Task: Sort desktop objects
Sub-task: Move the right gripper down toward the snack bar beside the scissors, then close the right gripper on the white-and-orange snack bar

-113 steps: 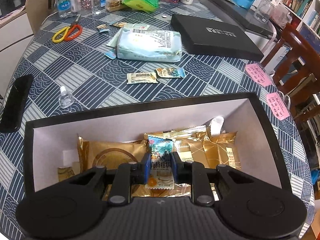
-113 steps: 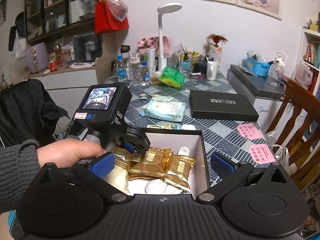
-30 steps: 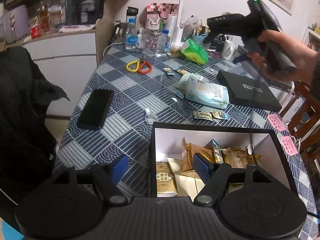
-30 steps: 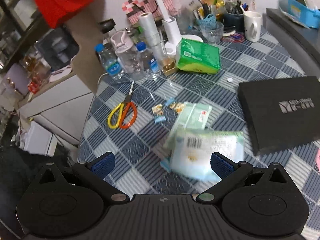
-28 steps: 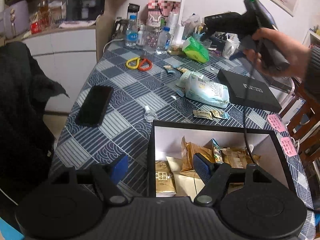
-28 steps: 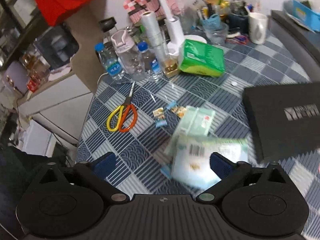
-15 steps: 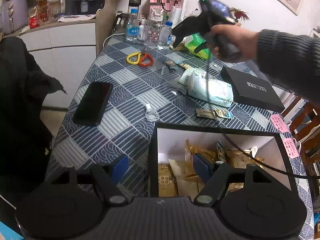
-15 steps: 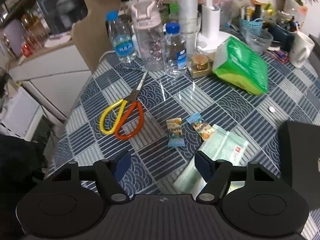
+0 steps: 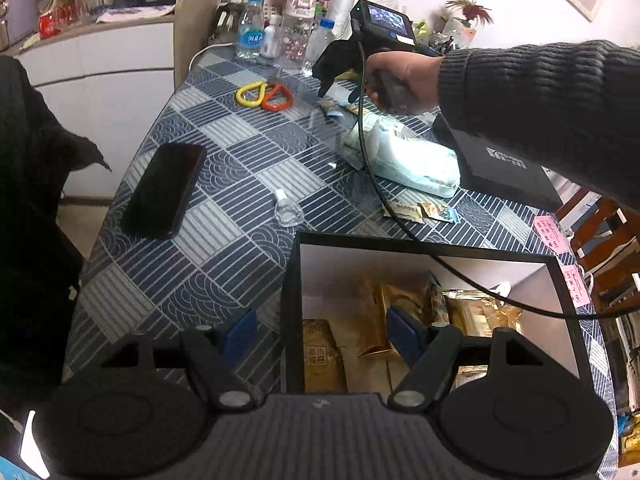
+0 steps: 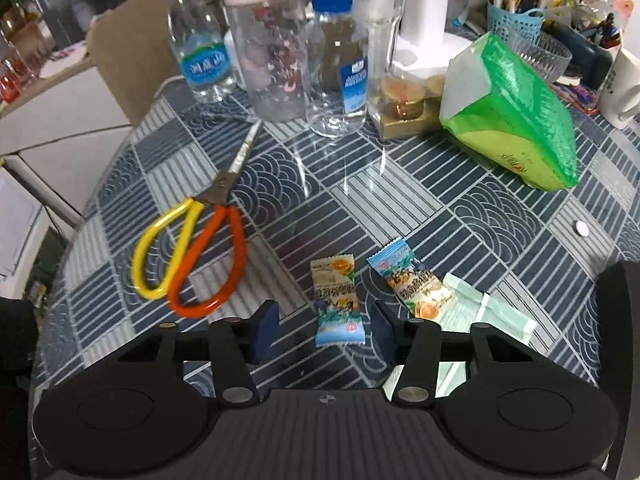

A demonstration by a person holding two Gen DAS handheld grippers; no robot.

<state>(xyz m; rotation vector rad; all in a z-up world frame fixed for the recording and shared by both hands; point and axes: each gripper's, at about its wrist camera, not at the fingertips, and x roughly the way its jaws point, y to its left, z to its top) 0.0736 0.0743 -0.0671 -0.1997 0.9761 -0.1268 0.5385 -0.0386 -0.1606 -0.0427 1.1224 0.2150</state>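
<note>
A small snack packet (image 10: 335,300) lies on the patterned tablecloth between the pads of my right gripper (image 10: 324,330). Its jaws are closing, with a gap still showing on each side of the packet. A second packet (image 10: 416,285) lies just right of it. From the left wrist view, a hand holds the right gripper (image 9: 338,94) low over those far packets. My left gripper (image 9: 320,336) is open and empty, straddling the left wall of the black box (image 9: 291,300). Gold snack packets (image 9: 324,356) lie inside the box. Two more small packets (image 9: 420,211) lie beyond it.
Yellow-and-orange scissors (image 10: 188,256) lie left of the right gripper. Behind stand water bottles (image 10: 336,64) and a green bag (image 10: 512,120). A black phone (image 9: 164,190), a tiny clear bottle (image 9: 287,210), a pale wipes pack (image 9: 408,160) and a flat black box (image 9: 500,164) are also on the table.
The right gripper has dropped toward the far packets near the scissors and its jaws have narrowed around one. The left gripper let go of its packet in the box earlier and has barely moved since.
</note>
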